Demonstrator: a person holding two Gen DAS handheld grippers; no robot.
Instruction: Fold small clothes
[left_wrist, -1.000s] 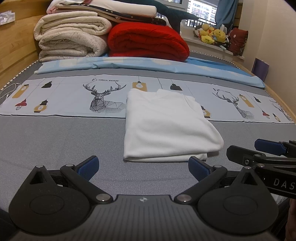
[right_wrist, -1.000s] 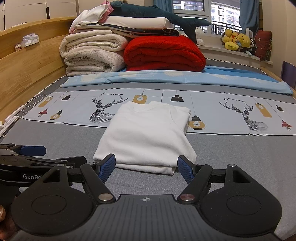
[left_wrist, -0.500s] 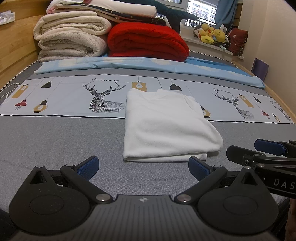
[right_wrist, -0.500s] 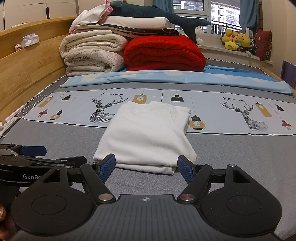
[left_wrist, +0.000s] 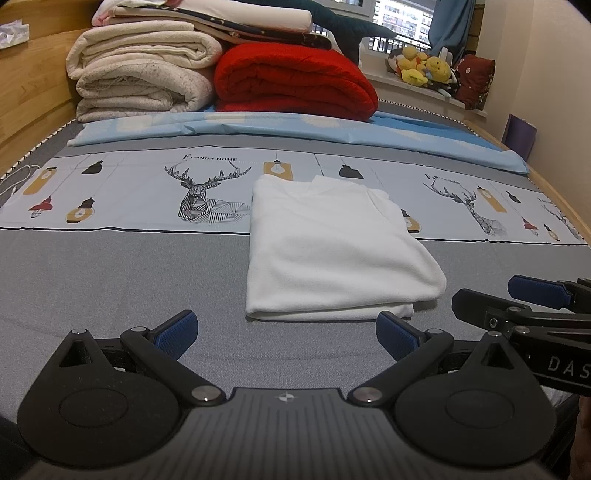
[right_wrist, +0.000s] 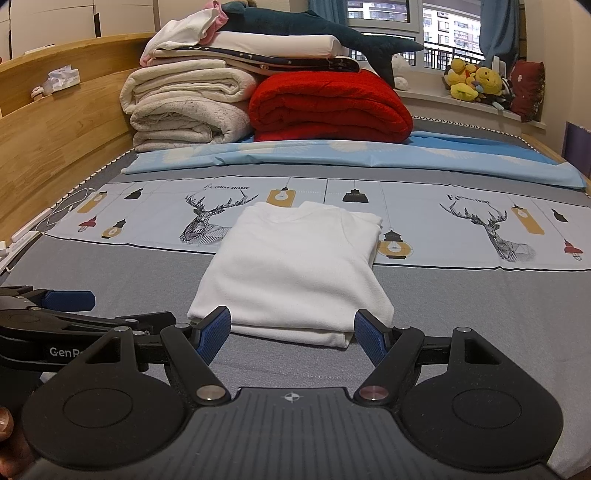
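Observation:
A white garment (left_wrist: 332, 251) lies folded into a neat rectangle on the grey bed cover, its far end over the deer-print strip; it also shows in the right wrist view (right_wrist: 295, 273). My left gripper (left_wrist: 286, 334) is open and empty, held just in front of the garment's near edge. My right gripper (right_wrist: 291, 332) is open and empty, also just short of the near edge. The right gripper shows at the right of the left wrist view (left_wrist: 532, 306), and the left gripper at the left of the right wrist view (right_wrist: 70, 310).
Folded cream blankets (left_wrist: 144, 74) and a red quilt (left_wrist: 295, 81) are stacked at the bed's far end behind a blue sheet (left_wrist: 295, 127). A wooden bed frame (right_wrist: 55, 125) runs along the left. Plush toys (right_wrist: 476, 83) sit on the window sill.

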